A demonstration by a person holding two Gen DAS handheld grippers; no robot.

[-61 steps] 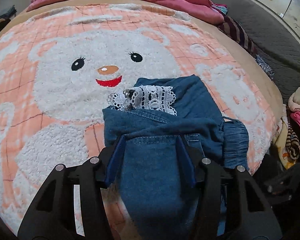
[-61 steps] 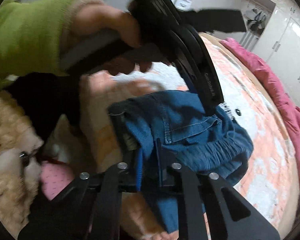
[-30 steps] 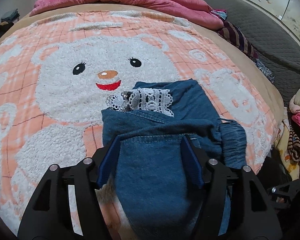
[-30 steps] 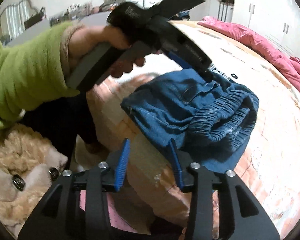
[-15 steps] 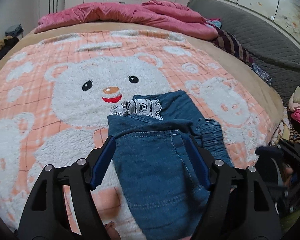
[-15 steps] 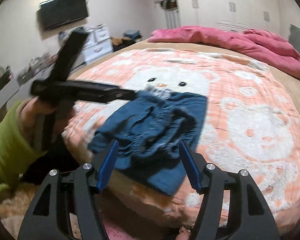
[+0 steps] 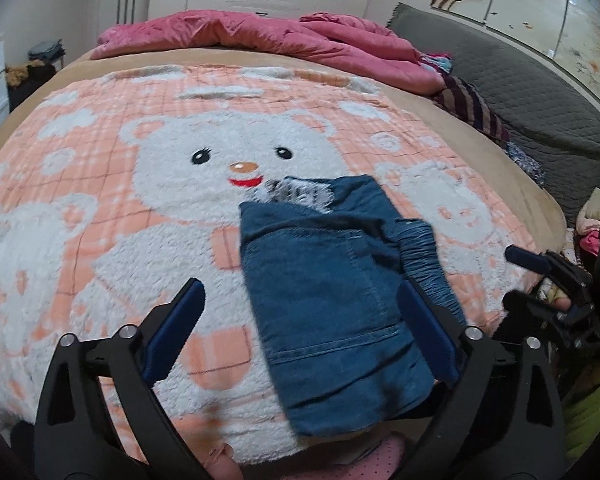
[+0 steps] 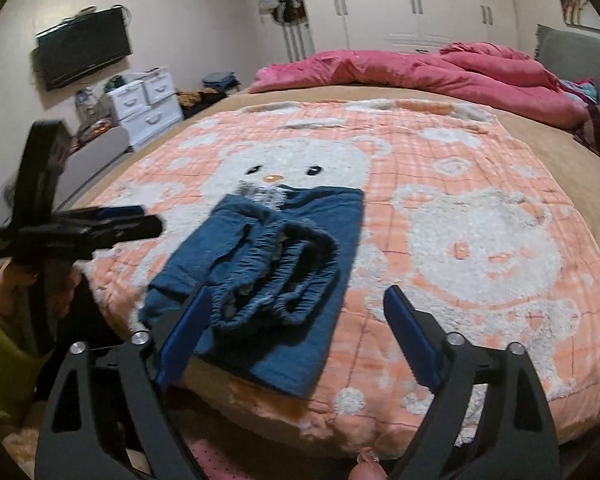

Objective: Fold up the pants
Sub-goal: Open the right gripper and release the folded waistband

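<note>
Folded denim pants [image 7: 332,304] now lie released on the bear blanket [image 7: 140,208] at the bed's near edge, both left claw [image 7: 300,336] and right claw [image 8: 296,332] having just spread empty and drawn back.

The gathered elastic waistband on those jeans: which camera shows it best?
The right wrist view: the waistband faces the lens, its bunched opening fully visible atop the folded jeans. The left wrist view shows only its edge.
</note>
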